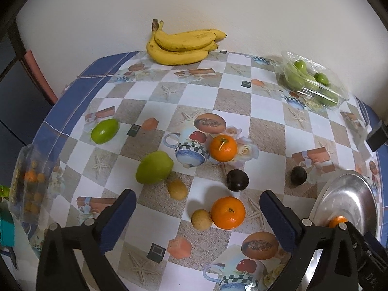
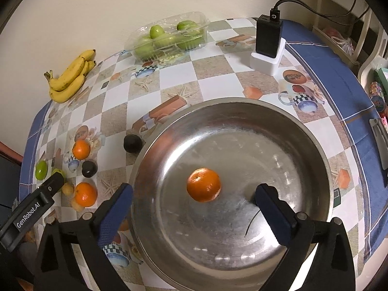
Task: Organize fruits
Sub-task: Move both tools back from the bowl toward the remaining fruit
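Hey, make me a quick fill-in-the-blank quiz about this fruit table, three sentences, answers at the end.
1. The metal bowl holds exactly ____ orange.
2. The bananas lie against the ____.
3. Both the left gripper and the right gripper have their jaws ____.

Missing words: one; wall; open

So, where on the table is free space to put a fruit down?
Inside the metal bowl, all round the single orange. Also the bare cloth between bananas, green-fruit box and far orange. Crowded: around the near orange.
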`<move>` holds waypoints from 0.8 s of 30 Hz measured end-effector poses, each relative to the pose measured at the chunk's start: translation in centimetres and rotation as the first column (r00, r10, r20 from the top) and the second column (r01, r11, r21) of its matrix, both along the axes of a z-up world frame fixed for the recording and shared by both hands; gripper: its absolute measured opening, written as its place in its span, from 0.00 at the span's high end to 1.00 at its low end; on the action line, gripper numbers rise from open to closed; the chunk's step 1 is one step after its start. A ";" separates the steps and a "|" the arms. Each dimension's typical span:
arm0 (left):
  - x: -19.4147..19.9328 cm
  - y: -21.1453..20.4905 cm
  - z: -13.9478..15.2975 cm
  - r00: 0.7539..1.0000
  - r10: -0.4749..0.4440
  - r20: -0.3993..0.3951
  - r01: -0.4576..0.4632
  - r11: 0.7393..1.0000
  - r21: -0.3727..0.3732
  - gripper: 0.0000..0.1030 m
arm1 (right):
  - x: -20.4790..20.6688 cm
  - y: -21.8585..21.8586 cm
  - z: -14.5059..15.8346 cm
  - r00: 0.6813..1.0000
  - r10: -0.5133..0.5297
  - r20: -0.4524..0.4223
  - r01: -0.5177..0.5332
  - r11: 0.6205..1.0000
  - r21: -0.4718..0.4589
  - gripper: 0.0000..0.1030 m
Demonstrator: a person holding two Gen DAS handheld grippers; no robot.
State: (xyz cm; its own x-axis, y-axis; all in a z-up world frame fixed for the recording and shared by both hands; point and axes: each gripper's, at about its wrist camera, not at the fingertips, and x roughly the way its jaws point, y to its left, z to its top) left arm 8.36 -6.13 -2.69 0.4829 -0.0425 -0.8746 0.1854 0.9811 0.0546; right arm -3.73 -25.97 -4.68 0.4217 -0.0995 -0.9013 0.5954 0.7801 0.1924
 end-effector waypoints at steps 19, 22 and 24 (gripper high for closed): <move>2.2 3.9 0.3 1.000 0.029 0.009 -0.028 0.993 -0.117 0.00 | 1.2 1.4 0.4 0.996 0.016 0.090 -0.021 0.999 0.051 0.02; 2.7 4.8 0.2 0.999 0.033 0.001 -0.032 0.991 -0.132 0.00 | 1.9 2.0 0.6 0.995 0.038 0.096 -0.042 0.998 0.036 0.02; 3.0 5.4 0.2 0.999 0.036 -0.003 -0.036 0.990 -0.135 0.00 | 2.4 2.5 0.7 0.992 0.051 0.114 -0.057 0.997 0.046 0.02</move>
State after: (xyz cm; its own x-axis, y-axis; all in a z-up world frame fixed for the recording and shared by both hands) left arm 11.40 -0.76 -2.49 0.4860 -0.1427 -0.8622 0.1500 0.9856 -0.0785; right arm -1.33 -23.43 -4.02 0.5242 -0.0303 -0.8510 0.5251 0.7983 0.2950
